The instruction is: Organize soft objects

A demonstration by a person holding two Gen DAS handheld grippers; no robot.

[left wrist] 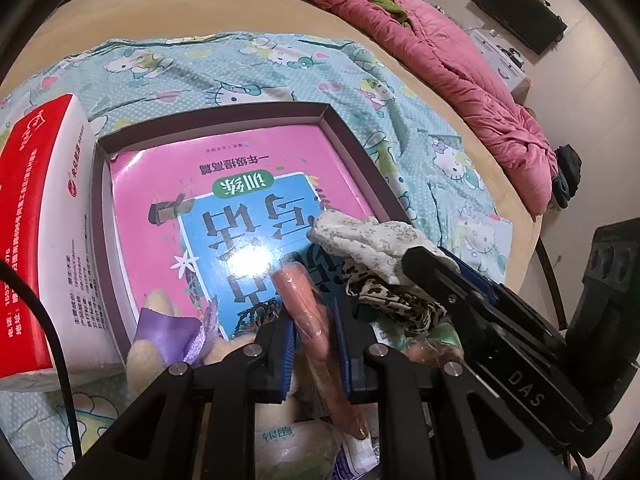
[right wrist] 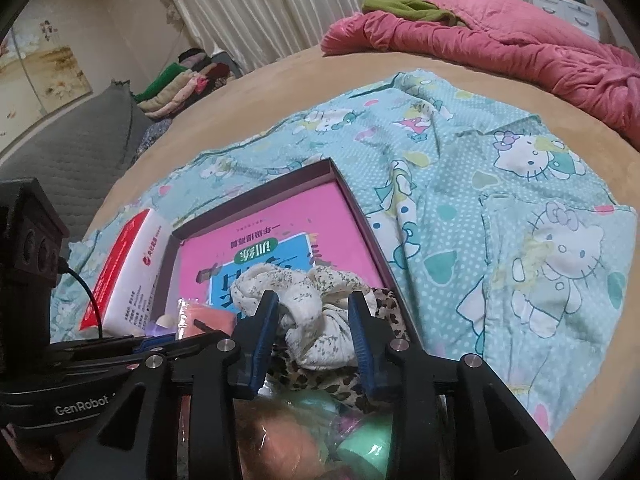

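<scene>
Left gripper (left wrist: 314, 312) jaws clamped on something held, right gripper (right wrist: 316, 332) alongside, jaws pinching a bundle

Pink book (left wrist: 168, 184) in box (left wrist: 356, 148), tissue pack (left wrist: 44, 216) beside

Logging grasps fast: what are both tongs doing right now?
Left tongs: shut on the orange wrapped tube.
Right tongs: around the white speckled cloth; grip cannot be told.

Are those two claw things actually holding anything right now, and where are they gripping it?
The left gripper pinches a plastic-wrapped orange tube near its far end. The right gripper straddles a bunched white speckled cloth; whether it grips cannot be told.
</scene>
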